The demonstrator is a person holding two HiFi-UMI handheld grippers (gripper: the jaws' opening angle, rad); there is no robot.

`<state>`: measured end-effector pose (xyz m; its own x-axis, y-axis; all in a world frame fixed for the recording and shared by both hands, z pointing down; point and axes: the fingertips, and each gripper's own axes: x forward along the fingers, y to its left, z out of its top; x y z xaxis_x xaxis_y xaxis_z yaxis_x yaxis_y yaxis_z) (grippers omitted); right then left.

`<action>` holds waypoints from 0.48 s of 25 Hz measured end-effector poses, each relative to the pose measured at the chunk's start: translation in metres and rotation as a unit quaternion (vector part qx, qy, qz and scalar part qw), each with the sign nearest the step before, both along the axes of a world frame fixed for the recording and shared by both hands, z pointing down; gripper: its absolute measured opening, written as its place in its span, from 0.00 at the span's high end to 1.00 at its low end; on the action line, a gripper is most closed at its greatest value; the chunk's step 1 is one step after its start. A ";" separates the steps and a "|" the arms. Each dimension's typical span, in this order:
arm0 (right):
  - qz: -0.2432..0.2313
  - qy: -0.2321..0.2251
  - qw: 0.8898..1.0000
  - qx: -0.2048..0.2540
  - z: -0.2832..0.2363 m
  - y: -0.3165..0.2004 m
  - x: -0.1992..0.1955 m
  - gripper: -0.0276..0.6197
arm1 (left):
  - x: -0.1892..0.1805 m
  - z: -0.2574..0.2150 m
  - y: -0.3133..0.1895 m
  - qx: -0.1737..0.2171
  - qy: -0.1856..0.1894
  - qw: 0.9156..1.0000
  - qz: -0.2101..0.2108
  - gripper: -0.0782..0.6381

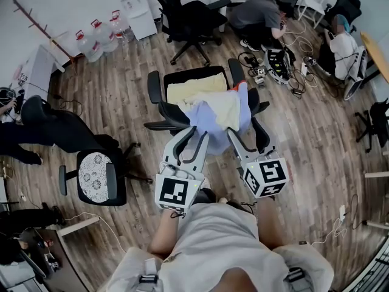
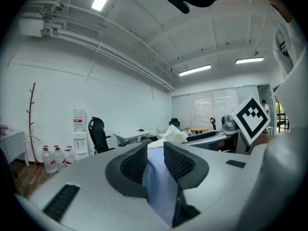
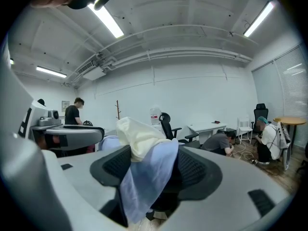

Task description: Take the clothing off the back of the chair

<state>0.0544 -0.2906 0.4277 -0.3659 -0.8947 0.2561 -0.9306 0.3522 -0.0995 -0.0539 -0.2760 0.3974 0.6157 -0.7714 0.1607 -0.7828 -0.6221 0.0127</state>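
Head view alone shows chair (image 1: pixel 155 87); left gripper (image 2: pixel 154 150), right gripper (image 3: pixel 154 154) apart, blue cloth (image 3: pixel 143 179) prob. slack between.

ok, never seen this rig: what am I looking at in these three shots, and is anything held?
No robot: a person holds a two-jaw gripper in each hand. The top-down shot is from a head camera; the other two ride on the grippers, looking along their jaws. On the wooden floor stands a black office chair with a pale blue garment and a cream cloth draped over it. The left gripper and right gripper both have blue fabric between their jaws, but the jaws stand apart, so neither looks clamped.
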 end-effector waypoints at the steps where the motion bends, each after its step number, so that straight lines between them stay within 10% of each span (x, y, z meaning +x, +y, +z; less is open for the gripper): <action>1: 0.001 -0.003 1.000 -0.005 0.002 -0.001 0.000 0.50 | -0.001 0.001 0.000 -0.001 -0.001 1.000 -0.001 0.73; 12: 0.011 -0.013 1.000 -0.023 0.004 -0.001 0.001 0.54 | -0.022 0.017 -0.008 -0.031 -0.010 0.999 -0.043 0.63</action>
<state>0.0551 -0.2918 0.4317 -0.3536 -0.8899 0.2881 -0.9349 0.3265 -0.1390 -0.0760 -0.2841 0.4143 0.5434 -0.8097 0.2216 -0.8340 -0.5507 0.0331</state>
